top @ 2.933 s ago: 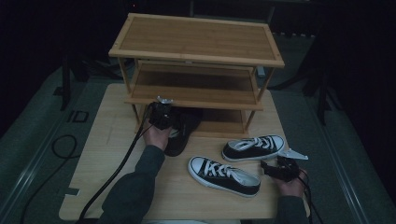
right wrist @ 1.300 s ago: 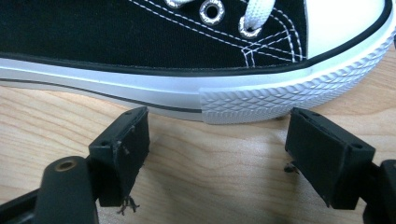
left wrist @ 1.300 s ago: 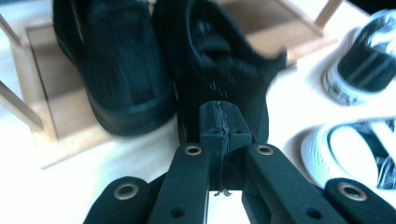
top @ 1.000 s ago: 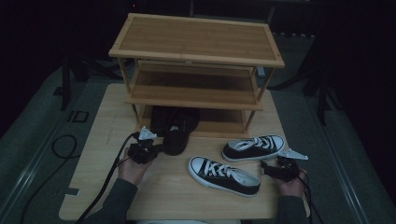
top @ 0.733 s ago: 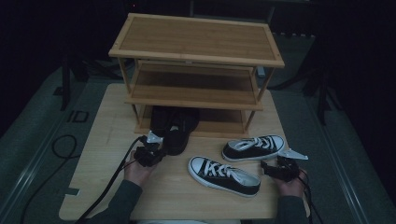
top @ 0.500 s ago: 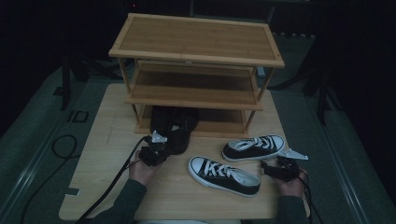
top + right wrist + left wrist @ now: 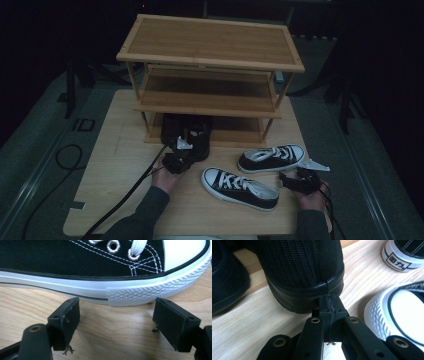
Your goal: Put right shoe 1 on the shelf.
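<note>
A pair of black shoes (image 7: 187,131) sits under the lowest shelf of the bamboo rack (image 7: 210,47). My left gripper (image 7: 182,152) is shut with nothing between its jaws. In the left gripper view its tips (image 7: 329,306) touch the heel of the right-hand black shoe (image 7: 302,265). Two black-and-white sneakers lie on the table, one nearer (image 7: 240,187) and one farther right (image 7: 272,157). My right gripper (image 7: 295,180) rests open beside them. In the right gripper view its jaws (image 7: 117,315) stand wide on the table in front of a sneaker's white rubber toe (image 7: 140,292), not touching it.
The wooden table (image 7: 115,165) has bare room left of the shoes and along its front edge. A black cable (image 7: 125,200) trails from the left gripper across the table. The rack's upper shelves are bare. Dark floor surrounds the table.
The left hand has moved right and slightly forward, bringing its shut gripper from the table's left part to the black shoe's heel. The right hand and both sneakers have stayed put.
</note>
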`<state>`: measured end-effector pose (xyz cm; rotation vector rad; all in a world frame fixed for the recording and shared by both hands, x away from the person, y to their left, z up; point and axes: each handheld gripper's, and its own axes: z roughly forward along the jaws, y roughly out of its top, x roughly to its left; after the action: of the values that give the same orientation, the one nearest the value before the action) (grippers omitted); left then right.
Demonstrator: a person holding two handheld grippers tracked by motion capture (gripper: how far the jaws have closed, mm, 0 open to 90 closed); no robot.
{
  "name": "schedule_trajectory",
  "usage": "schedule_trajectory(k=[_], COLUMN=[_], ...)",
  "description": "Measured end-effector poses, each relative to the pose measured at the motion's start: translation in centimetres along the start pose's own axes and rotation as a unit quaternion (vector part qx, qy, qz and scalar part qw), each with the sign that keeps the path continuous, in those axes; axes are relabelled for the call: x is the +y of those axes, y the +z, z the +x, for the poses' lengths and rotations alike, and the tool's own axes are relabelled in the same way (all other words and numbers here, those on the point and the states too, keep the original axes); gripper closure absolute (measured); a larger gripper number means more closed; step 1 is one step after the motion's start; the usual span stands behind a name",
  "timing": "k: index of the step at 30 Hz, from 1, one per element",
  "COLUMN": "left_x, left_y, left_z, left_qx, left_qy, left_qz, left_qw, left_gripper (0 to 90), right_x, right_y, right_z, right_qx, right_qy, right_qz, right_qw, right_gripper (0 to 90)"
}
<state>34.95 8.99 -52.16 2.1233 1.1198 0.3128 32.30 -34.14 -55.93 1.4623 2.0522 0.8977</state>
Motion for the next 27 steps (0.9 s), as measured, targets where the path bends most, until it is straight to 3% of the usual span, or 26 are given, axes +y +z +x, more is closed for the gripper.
schedule_trajectory(k=[8, 14, 17, 27], left_x=[1.1, 1.7, 1.9, 2.3], left_y=[1.4, 2.0, 2.5, 3.0], left_z=[-0.3, -0.4, 0.2, 1.7], left_qx=[-0.009, 0.003, 0.014, 0.039], left_qy=[-0.005, -0.007, -0.031, -0.056], left_qz=[-0.007, -0.011, -0.024, -0.029], left_qw=[0.9999, 0.9999, 0.9991, 0.9972], left_gripper=[89.7, 89.7, 89.7, 89.7], right_x=[0.0, 0.0, 0.0, 0.0], right_y=[0.0, 0.0, 0.0, 0.0], right_z=[0.0, 0.0, 0.0, 0.0], right_qx=[0.0, 0.0, 0.0, 0.0], right_qy=[0.0, 0.0, 0.0, 0.0], right_qz=[0.0, 0.0, 0.0, 0.0], right_qw=[1.0, 1.0, 1.0, 1.0], right_gripper=[21.5, 21.5, 21.5, 21.5])
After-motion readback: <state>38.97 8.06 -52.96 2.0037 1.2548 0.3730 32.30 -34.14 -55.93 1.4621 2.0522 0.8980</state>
